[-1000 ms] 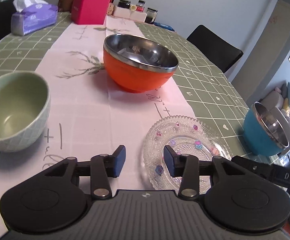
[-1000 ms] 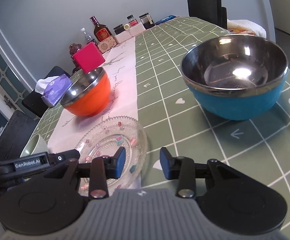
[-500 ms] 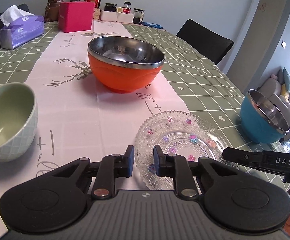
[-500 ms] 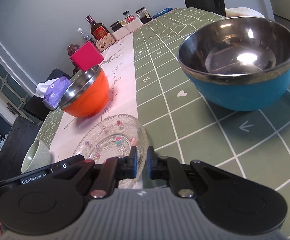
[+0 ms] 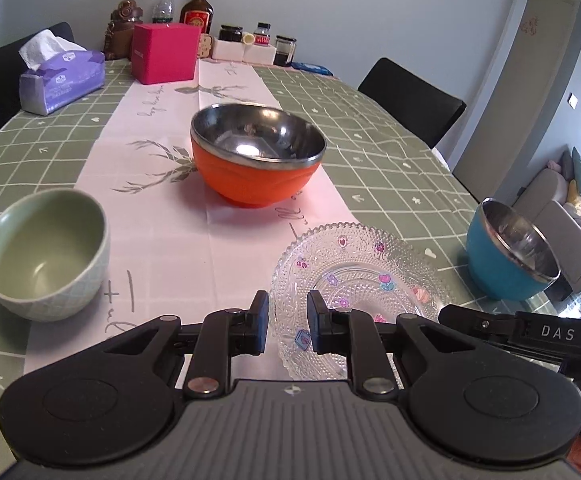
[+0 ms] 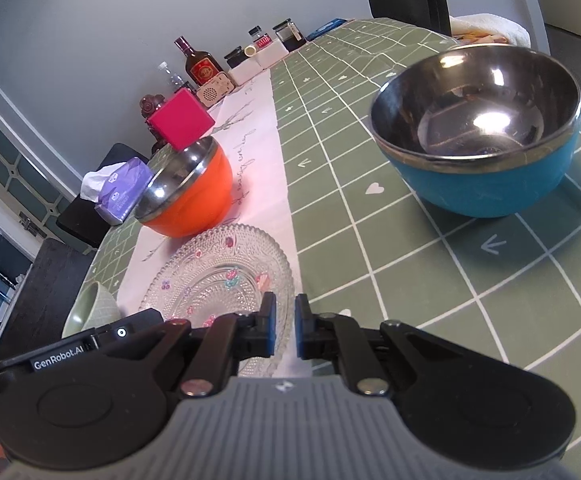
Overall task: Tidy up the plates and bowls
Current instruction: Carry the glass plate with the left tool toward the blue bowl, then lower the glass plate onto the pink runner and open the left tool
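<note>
A clear glass plate with small coloured flowers lies at the near edge of the table; it also shows in the right wrist view. My left gripper straddles its left rim with a gap between the jaws. My right gripper straddles its right rim, jaws nearly closed; contact is unclear. An orange steel-lined bowl stands behind the plate, a pale green bowl to the left, a blue steel-lined bowl to the right.
At the table's far end are a pink box, a tissue pack, bottles and jars. Black chairs stand beside the table. A pink runner runs down the green checked cloth.
Both grippers narrowed from wide open a second ago. The left one has since reopened a little and backed off. The right one stays nearly closed at the plate's rim.
</note>
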`<state>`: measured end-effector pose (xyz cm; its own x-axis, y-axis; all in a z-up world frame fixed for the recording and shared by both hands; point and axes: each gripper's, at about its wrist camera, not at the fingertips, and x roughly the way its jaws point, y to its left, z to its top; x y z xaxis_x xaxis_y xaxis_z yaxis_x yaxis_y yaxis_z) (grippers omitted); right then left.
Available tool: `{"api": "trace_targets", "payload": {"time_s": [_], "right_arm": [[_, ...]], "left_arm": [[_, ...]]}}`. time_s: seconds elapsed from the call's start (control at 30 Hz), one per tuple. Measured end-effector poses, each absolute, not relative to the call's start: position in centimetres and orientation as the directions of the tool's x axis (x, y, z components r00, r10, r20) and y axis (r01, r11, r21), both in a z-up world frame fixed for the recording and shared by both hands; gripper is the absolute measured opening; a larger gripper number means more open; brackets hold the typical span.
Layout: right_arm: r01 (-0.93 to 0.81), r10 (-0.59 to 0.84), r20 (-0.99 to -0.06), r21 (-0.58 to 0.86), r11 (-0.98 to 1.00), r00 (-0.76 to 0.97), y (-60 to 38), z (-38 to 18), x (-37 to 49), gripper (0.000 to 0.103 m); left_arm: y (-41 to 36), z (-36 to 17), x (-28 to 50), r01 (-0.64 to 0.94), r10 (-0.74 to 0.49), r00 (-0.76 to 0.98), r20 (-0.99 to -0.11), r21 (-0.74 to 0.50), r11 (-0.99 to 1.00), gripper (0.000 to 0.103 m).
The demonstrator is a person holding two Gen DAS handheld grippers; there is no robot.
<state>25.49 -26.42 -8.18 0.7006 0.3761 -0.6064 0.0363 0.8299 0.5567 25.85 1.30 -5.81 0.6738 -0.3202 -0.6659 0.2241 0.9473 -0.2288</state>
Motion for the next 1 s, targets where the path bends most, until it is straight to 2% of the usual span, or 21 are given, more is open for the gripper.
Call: {"api": "trace_targets", "payload": {"time_s": [0.47, 0.53, 1.0], "right_arm": [[-0.042, 0.434, -0.550, 0.585, 0.810, 0.714, -25.1, -4.1, 19.8, 0.007], [-0.051, 0.446, -0.546, 0.591, 0.805, 0.710, -25.0, -3.9, 18.6, 0.007], [-0.057, 0.457, -0.577, 0.578, 0.814, 0.676, -23.0, -5.2, 12.2, 0.007]], "left_arm": [[3.5, -1.0, 18.9, 0.162, -0.306, 0.713, -0.631, -0.276, 0.947, 0.022], [4.0, -0.8, 17.7, 0.146, -0.298, 0.718, -0.629, -0.282, 0.948, 0.019], [7.0, -4.1, 10.4, 0.023, -0.285, 0.709, -0.645, -0.383, 0.924, 0.019]]}}
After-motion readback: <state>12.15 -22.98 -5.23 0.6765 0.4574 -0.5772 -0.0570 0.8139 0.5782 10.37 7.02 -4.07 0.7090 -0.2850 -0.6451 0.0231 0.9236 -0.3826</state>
